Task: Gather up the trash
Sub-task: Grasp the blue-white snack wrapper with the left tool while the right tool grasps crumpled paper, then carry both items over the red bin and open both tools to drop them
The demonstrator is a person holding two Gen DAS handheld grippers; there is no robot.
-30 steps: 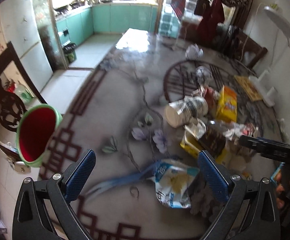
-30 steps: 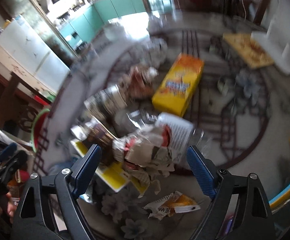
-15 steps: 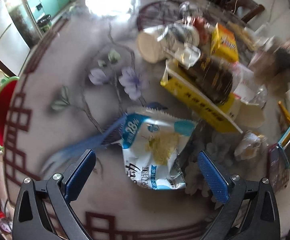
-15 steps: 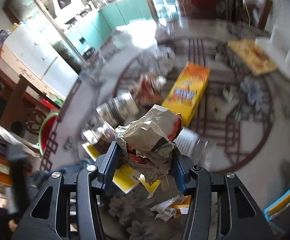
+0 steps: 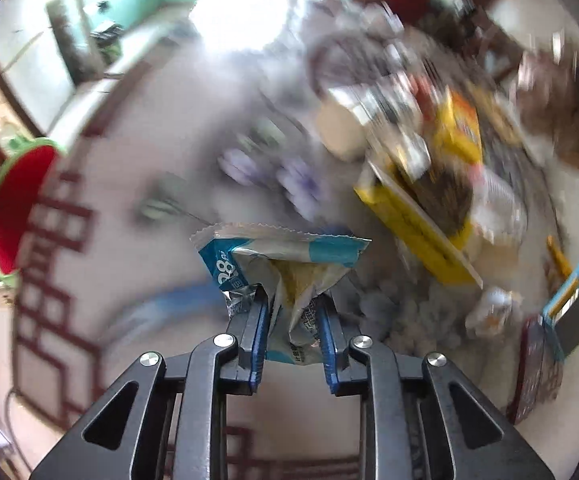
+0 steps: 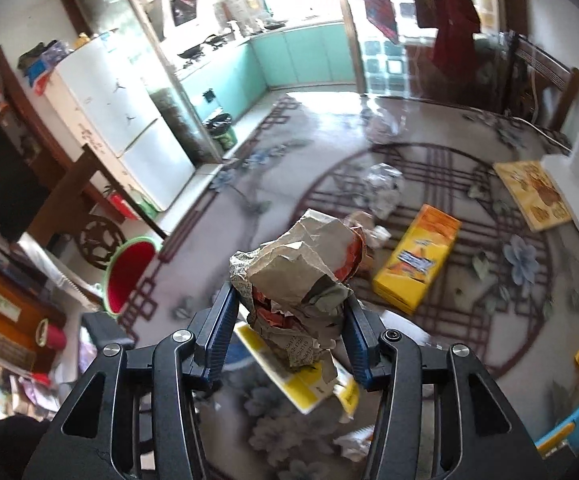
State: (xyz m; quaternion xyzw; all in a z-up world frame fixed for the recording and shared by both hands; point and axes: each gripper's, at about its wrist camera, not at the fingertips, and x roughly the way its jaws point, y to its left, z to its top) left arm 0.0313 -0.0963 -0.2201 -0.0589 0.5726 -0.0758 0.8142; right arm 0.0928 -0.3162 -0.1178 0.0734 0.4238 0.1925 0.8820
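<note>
in the left wrist view the left gripper (image 5: 294,312) has its jaws closing on a blue and white snack wrapper (image 5: 285,264); the blue pads already pinch the crumpled lower half of the wrapper between them, and its serrated top edge fans out just beyond the fingertips. the wrapper sits directly ahead of the gripper, over the patterned tabletop (image 5: 137,240). beyond it to the right lies a flattened yellow carton (image 5: 413,224) with dark packaging on top, and a small crumpled scrap (image 5: 489,310) lies near the table's right edge. further off the view is blurred, but a paper cup (image 5: 341,128) lying on its side and a yellow box (image 5: 459,132) can be made out. a red bin with a green rim (image 5: 17,208) stands off the table's left edge.

in the right wrist view the right gripper (image 6: 287,316) is partly closed, clamped on a wad of crumpled brown paper (image 6: 301,268) with red print, which bulges above the fingertips and is held clear of the table. below and behind it lies the flattened yellow carton (image 6: 293,376). further out the yellow box (image 6: 417,264) lies flat on the table, then a crumpled silver wrapper (image 6: 385,184), and a pale crumpled bag (image 6: 385,124) near the far edge. the bin (image 6: 129,276) is at the left, beside the table.
</note>
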